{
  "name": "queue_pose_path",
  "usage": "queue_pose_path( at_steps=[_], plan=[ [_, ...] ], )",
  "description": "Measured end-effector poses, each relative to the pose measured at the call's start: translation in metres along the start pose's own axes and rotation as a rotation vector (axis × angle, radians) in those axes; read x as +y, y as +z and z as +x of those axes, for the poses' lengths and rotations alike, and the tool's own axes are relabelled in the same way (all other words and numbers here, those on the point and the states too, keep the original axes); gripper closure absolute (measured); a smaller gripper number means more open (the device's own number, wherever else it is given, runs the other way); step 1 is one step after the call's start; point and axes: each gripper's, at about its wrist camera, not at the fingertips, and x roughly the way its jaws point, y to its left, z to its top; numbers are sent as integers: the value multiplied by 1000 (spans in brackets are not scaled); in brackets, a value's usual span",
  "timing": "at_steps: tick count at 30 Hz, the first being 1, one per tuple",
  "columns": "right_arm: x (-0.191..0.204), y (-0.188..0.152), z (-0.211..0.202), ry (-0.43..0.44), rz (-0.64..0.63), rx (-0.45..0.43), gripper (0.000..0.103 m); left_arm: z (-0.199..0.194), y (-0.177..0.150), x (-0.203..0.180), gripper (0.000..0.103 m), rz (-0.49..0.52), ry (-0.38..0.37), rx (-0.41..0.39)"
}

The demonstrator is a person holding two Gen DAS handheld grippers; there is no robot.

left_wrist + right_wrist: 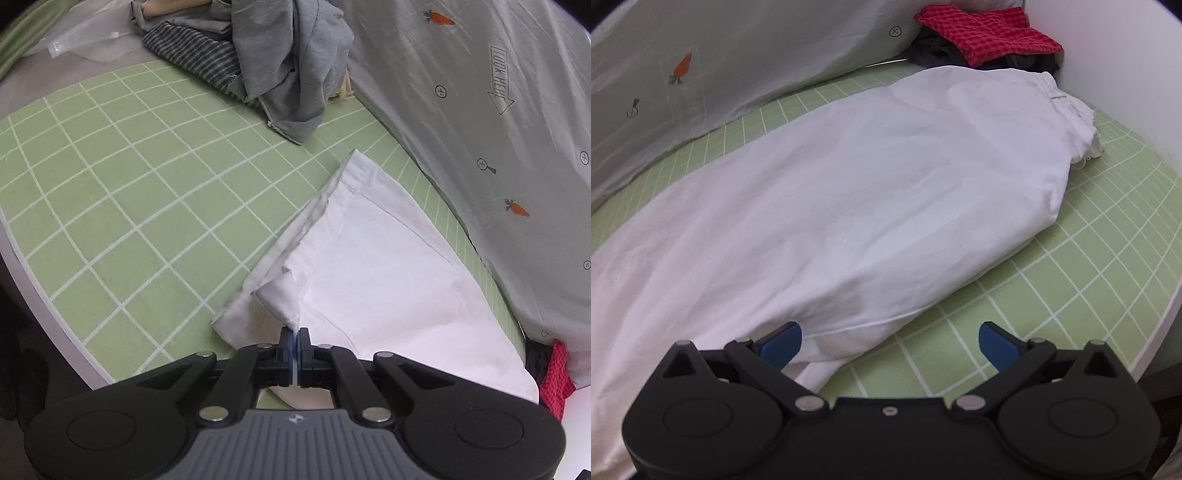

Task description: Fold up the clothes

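Lengthwise, the white garment (849, 192) is stretching away from the gaping right hand-held gripper (890, 341); the left hand-held gripper (294, 341) is pinching its hem.

White garment (849, 206) (green-checked mat (129, 177))

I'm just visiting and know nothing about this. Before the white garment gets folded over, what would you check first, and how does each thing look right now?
1. Left hand-held gripper has a hold on the white garment: ok, its jaws are shut on a pinched-up fold.
2. Right hand-held gripper has a hold: not ok, its jaws are open, with only the garment's hem edge between them.
3. Garment lies flat on the green grid mat: ok, mostly smooth, though the ruffled waistband is bunched.
4. Bare mat to fold onto: ok, to the left.
5. Grey clothes pile is out of the way: ok, apart from the garment.
6. Both layers pinched: cannot tell.
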Motion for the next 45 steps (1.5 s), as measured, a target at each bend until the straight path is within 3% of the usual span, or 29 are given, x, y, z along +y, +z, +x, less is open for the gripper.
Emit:
queue_pose_path(
  at_steps=[4,6,8,10,13,17,22,24,25,26,32,34,36,37,39,41,45],
  plan=[
    [3,2,-15,94,102,-35,1,5,3,-3,101,42,5,12],
    [10,3,-15,119,120,-21,7,9,5,-3,101,56,9,26],
    [17,2,-11,147,147,8,23,13,5,-2,101,73,9,39],
    [23,-1,-9,182,182,30,30,15,6,-2,101,93,8,50],
    [36,-10,-1,233,180,61,52,19,6,-2,101,133,10,71],
    [38,-19,20,235,257,136,52,21,6,-3,101,179,1,86],
    [29,-16,31,248,385,136,55,20,10,1,101,182,-31,76],
    [21,-13,35,263,443,138,76,16,13,0,101,182,-47,61],
    [18,-11,34,281,465,131,92,14,15,0,101,183,-57,51],
    [14,-9,33,298,488,125,97,10,17,-2,101,179,-69,35],
    [7,1,-31,392,416,-20,98,-44,29,-21,101,265,-172,-78],
    [5,-3,-41,393,392,-19,98,-40,25,-14,101,249,-140,-50],
    [11,-14,-24,329,294,34,97,-22,19,-2,100,194,-72,19],
    [14,-20,-15,294,249,66,94,-12,18,5,99,151,-18,53],
    [16,-28,-2,233,234,137,87,-4,20,15,95,96,18,87],
    [16,-31,1,200,230,162,65,-2,23,20,89,74,27,91],
    [22,-22,-20,136,133,66,39,-5,26,12,49,151,60,59]
  ],
)
